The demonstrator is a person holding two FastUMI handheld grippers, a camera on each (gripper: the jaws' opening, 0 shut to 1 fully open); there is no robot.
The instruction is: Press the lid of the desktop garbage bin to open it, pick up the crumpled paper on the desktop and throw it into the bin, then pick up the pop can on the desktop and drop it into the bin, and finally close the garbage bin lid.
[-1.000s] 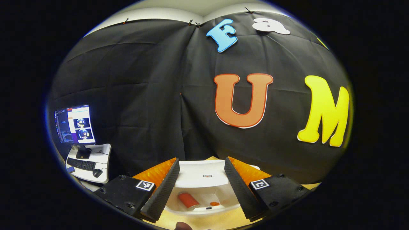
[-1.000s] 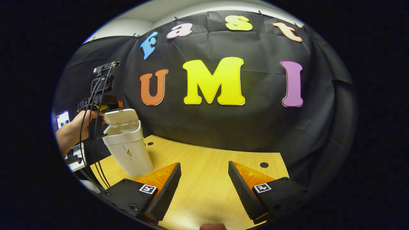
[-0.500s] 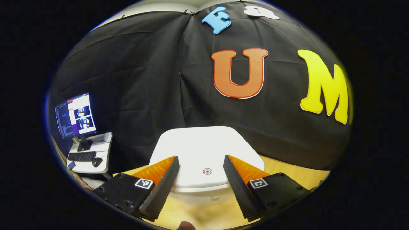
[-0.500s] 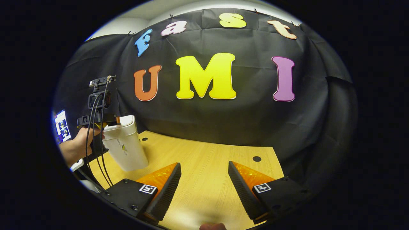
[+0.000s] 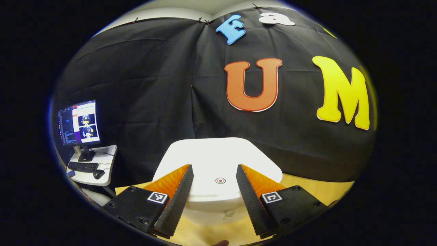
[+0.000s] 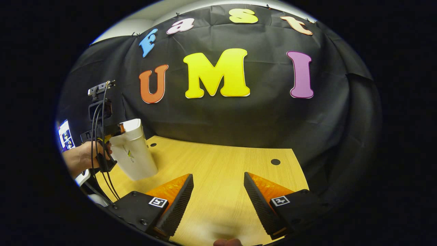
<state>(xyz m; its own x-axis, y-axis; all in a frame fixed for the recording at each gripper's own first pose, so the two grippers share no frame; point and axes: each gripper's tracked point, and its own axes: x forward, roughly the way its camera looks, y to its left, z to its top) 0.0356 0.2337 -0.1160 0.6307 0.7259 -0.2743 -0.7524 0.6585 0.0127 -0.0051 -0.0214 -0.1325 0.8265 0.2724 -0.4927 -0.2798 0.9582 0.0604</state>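
In the left gripper view, the left claw (image 5: 214, 194) is spread apart over the white garbage bin lid (image 5: 218, 160), which is shut. In the right gripper view, the right claw (image 6: 218, 201) is apart above the bare wooden tabletop (image 6: 218, 171). The garbage bin (image 6: 134, 153) stands near the tabletop's far left corner, a hand (image 6: 82, 159) beside it.

A monitor (image 5: 79, 122), keyboard (image 5: 83, 166) and mouse (image 5: 98, 174) sit on a small white side table (image 5: 108, 167) beside the wooden desk (image 6: 218, 171).
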